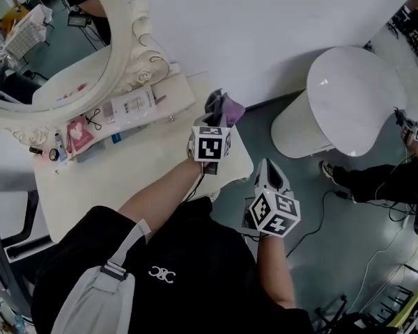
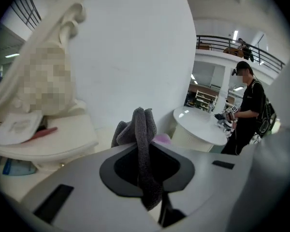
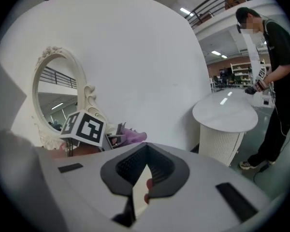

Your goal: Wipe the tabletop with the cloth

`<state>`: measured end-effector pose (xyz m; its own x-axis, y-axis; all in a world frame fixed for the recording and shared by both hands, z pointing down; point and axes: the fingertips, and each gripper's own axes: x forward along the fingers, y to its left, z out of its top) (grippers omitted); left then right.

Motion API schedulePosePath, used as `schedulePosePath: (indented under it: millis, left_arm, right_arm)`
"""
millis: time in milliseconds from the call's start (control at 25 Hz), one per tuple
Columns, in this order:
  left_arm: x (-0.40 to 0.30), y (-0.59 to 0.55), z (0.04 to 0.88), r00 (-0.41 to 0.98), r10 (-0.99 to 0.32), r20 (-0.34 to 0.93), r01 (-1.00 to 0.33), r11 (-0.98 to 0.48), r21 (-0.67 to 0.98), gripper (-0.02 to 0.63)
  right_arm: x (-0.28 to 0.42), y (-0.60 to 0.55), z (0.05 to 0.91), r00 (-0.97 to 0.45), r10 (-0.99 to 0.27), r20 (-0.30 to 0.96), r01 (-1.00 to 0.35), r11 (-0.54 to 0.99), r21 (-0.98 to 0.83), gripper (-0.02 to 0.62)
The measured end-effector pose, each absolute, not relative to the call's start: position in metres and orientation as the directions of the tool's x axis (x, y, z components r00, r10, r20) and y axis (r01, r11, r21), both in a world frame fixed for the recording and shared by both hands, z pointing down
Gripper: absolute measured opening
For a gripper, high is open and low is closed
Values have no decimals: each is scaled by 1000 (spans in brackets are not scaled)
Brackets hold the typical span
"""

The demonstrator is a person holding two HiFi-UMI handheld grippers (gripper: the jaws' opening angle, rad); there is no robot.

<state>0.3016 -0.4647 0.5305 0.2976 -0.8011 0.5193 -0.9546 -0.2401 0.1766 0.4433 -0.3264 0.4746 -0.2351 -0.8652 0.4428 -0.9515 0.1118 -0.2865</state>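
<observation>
Left tool (image 1: 214,120) is clamped on the cloth (image 1: 224,108). The left gripper view shows the jaws closed on a bunched fold of it, and the rest sticks up past the tips. The cloth is in the air by the far right corner of the worktop (image 1: 125,179), close to the wall. As far as I can tell it isn't pressed on the surface. My read is that it's pinched at one fold so the loose part can be laid flat for the wipe.

Cloth look: grey, nubby pile, folded double and crumpled, with a lilac part behind the grey. I can't tell if that's one cloth or two. It looks soft and should drape easily.

Right tool (image 1: 269,172) hangs off the worktop's near right corner, over the floor and well apart from the cloth. Its jaws are drawn together with nothing held that I can make out. The right gripper view shows a pale sliver with red specks in the slit, which I can't identify. I'd guess it's parked there to stay out of the wiping path.

Small clutter (image 1: 129,106) sits along the back of the worktop under the mirror (image 1: 118,61). The front is bare, so that's the obvious area to wipe. Wipe not yet begun, I judge.
</observation>
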Motion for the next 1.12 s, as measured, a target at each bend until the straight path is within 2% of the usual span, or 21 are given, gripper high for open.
schedulePosePath:
  millis: [160,320,640,840,1120]
  left_arm:
    - [275,-425,493,238,-856,458,-969,-182,164,49]
    - [240,-380,467,179,-888,424,-984,-163,75,49]
    - [145,-291,444,18,-915,402,-1000,-20,-1,49]
    - [94,-252,450,-75,-904,422,-994,102,42,49]
    - [32,-218,448,-156,-903,401,-976,203,79,49]
  right_arm:
    - [423,-325,462,-274,-884,378,-944,172,-281,5]
    - [388,-316,442,-365,-883,294,-907,266,-326,3]
    - [295,-280,440,-510,-820,260,-844,417,-338,3]
    - [238,-261,433,-607,-757,243,-787,528,-318,3]
    - [176,-252,422,-670,-707,227,-739,610,-284,3]
